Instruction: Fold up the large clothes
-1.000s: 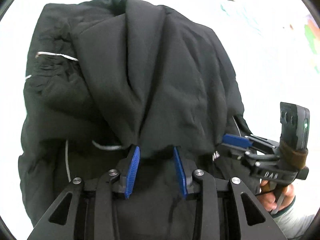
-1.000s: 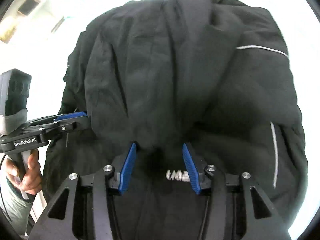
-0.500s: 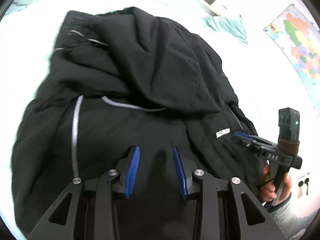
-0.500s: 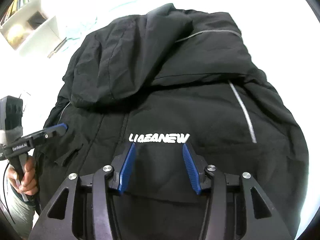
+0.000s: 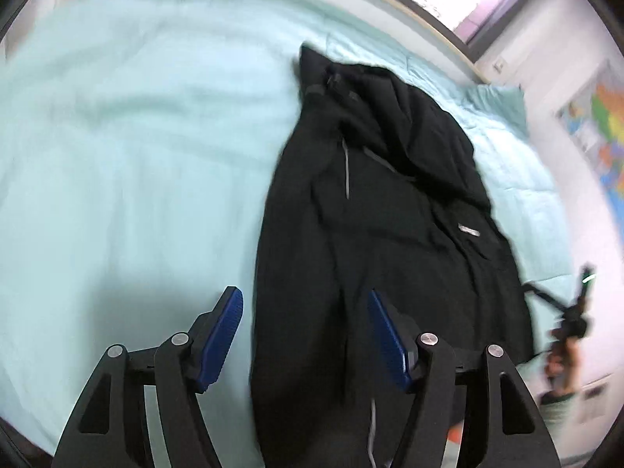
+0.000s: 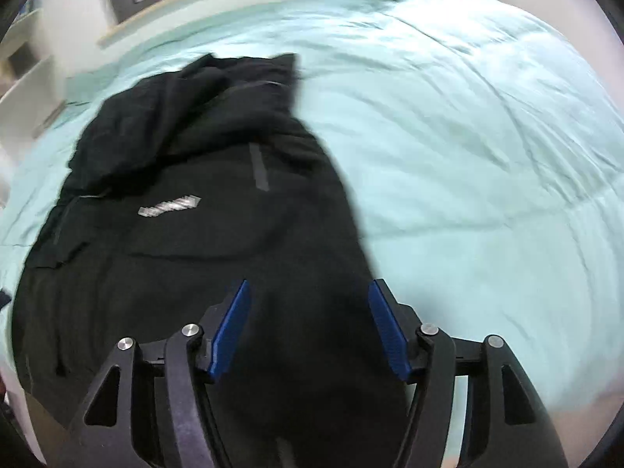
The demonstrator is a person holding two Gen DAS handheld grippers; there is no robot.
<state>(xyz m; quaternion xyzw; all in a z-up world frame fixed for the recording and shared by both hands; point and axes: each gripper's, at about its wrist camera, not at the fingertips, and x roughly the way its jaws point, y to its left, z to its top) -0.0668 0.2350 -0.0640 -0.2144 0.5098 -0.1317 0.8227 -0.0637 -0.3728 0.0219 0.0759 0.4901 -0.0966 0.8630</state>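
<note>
My left hand-held gripper point(image 5: 306, 333) and right hand-held gripper point(image 6: 308, 325) have just opened, both empty, leaving the black padded jacket point(image 5: 374, 241) flat on the pale green bed point(image 5: 128, 148) for folding

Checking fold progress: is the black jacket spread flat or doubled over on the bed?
Doubled over. The jacket lies as a narrow strip on the bed, its hood end bunched on top; it looks folded lengthwise.
</note>
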